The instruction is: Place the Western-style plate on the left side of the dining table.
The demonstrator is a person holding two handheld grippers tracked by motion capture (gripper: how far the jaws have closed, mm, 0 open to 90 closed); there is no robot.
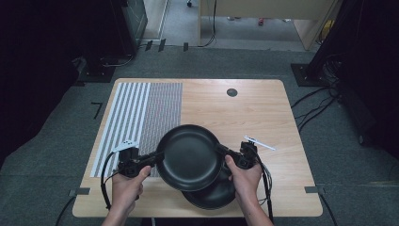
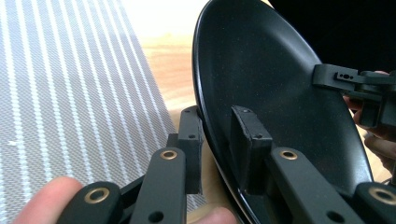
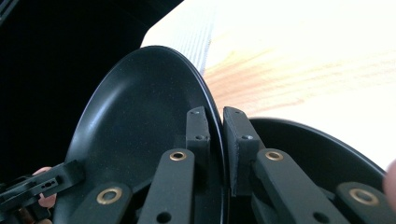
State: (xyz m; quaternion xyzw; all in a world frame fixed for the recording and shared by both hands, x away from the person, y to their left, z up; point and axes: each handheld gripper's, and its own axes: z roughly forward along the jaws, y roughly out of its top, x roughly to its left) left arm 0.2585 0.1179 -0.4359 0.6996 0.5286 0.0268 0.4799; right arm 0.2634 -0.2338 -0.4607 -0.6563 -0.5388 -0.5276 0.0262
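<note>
High view: a round, matte black plate (image 1: 190,157) was held above the wooden table (image 1: 263,113), over a second black plate (image 1: 214,193).

Its opposite rims were pinched by the left gripper (image 1: 153,157) and right gripper (image 1: 225,153), jaws pressed onto the edge. Both grips would best be kept level and moved together, so nothing slipped.

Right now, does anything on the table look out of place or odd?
Nothing is spilled or broken. The black plate is held off the table by both tools, left tool and right tool, above a second plate.
</note>
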